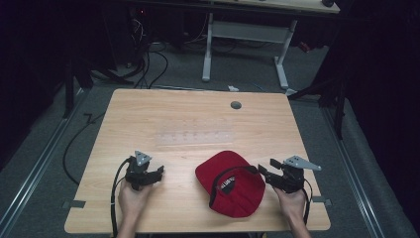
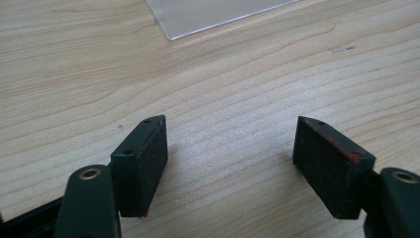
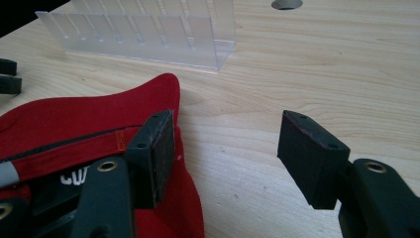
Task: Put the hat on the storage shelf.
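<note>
Clear slotted plastic rack (image 1: 194, 137) mid-table — grey grommet hole (image 1: 236, 105) beyond.

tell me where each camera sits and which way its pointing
High view: fixed above the person's side, looking forward and down on the wooden table; forearms, hands, the left claw and right claw show.
Left gripper view: rides the left claw, looking along its open jaws at bare tabletop and a corner of the clear plastic rack.
Right gripper view: rides the right claw, open, looking across the red cap toward the rack.
Shared: the high view and right gripper view both show cap, rack and table hole.
</note>
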`<state>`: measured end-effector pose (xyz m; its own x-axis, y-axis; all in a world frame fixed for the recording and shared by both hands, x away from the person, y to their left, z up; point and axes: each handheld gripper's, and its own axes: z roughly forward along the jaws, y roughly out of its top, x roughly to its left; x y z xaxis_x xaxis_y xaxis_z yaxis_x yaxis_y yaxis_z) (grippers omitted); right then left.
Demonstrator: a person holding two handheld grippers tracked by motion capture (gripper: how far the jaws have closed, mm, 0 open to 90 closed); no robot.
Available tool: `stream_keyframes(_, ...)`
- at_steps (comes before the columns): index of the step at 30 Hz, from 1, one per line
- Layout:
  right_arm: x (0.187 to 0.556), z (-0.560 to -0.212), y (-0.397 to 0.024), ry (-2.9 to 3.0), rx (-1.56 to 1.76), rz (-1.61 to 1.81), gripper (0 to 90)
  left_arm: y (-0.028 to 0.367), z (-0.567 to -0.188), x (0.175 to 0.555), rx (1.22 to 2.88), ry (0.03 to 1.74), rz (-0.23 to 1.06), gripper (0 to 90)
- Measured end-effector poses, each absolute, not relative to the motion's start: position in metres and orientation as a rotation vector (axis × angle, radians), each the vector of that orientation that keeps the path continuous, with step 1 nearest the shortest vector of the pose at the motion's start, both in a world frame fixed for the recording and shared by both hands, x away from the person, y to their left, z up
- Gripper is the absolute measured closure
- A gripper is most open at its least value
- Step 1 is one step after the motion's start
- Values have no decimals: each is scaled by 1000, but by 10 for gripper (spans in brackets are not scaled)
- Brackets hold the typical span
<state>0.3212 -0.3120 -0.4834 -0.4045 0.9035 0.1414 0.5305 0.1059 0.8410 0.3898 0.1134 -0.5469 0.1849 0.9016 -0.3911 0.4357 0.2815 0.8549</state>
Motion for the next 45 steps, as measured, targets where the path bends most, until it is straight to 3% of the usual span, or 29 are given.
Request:
stream_keyframes(14, 318, -477, -301, 2029, 1343, 1241, 368, 113, -547, 390, 1331, 1431, 524, 297)
stream_keyframes(29, 333, -500, -280, 2175, 1333, 1201, 348, 113, -547, 390, 1332, 1431, 524, 297)
stream_keyframes(38, 342, -515, -272, 2253, 1343, 1180, 406, 113, -547, 390, 1331, 1431, 524, 296)
stream_keyframes(45, 344, -526, -269, 2307, 1334, 1135, 518, 113, -547, 390, 1331, 1431, 523, 295)
